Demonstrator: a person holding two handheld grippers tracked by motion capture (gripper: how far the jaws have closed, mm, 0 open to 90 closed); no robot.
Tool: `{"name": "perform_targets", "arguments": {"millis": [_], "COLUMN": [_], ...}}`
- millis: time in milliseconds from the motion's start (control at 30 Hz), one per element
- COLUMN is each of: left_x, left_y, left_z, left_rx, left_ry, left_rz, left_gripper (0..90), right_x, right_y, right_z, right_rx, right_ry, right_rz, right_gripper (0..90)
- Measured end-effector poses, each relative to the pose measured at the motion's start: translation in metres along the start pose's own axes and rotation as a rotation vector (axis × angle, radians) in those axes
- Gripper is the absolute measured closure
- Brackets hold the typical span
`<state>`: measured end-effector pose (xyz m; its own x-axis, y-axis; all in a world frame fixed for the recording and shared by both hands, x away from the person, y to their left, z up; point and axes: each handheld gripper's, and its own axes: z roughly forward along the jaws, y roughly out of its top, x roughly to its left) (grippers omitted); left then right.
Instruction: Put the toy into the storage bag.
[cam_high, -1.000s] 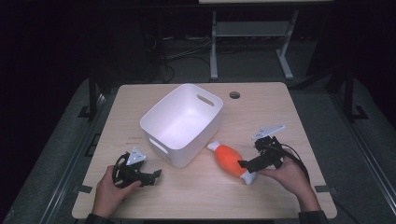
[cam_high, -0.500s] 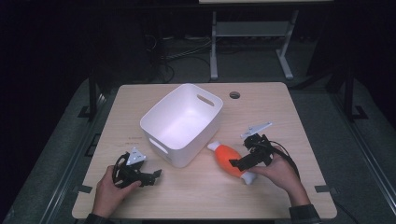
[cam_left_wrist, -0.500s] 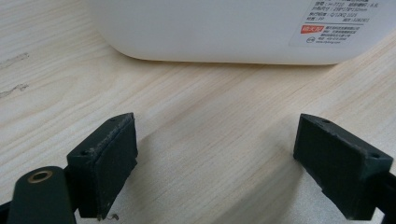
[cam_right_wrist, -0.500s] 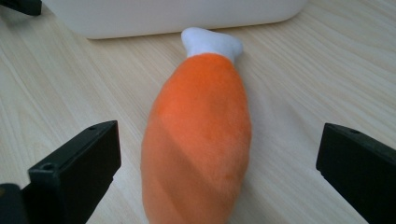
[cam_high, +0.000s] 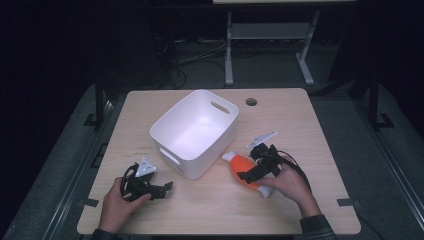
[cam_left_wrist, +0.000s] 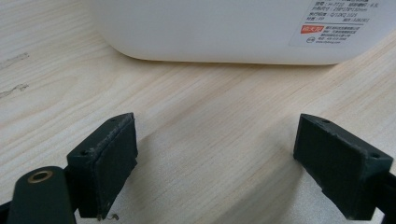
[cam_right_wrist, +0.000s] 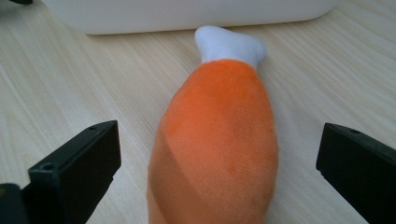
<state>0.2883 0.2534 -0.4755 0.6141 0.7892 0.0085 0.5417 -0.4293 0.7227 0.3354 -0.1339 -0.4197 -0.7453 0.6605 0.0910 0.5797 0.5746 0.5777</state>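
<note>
An orange plush drumstick (cam_high: 239, 164) with white ends lies on the wooden table, just right of the white bin (cam_high: 200, 96). My right gripper (cam_high: 249, 168) is open and low over the toy's thick end. In the right gripper view the toy (cam_right_wrist: 217, 135) lies between the two black jaws, which stand wide apart and do not touch it. Its white tip points at the bin's wall (cam_right_wrist: 187, 11). My left gripper (cam_high: 162, 189) rests open near the front left. Nothing lies between its jaws, and it faces the bin's near wall (cam_left_wrist: 210, 28).
A small round hole (cam_high: 251, 101) sits in the tabletop behind the bin. A printed label (cam_left_wrist: 336, 21) is stuck on the bin's wall. A metal stand (cam_high: 265, 32) and cables are on the dark floor beyond the table's far edge.
My right gripper has moved left along the drumstick, so its open jaws now flank the toy. The left gripper, the bin and the toy have not moved.
</note>
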Motion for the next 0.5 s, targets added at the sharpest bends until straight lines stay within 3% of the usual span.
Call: {"name": "perform_targets", "arguments": {"millis": [500], "left_x": [0.000], "left_y": [0.000], "left_z": [0.000], "left_rx": [0.001], "left_ry": [0.000], "left_rz": [0.001], "left_gripper": [12.6], "right_x": [0.002], "right_y": [-0.004], "right_z": [0.027], "right_rx": [0.052], "right_ry": [-0.028], "right_rz": [0.025], "right_gripper": [0.0]}}
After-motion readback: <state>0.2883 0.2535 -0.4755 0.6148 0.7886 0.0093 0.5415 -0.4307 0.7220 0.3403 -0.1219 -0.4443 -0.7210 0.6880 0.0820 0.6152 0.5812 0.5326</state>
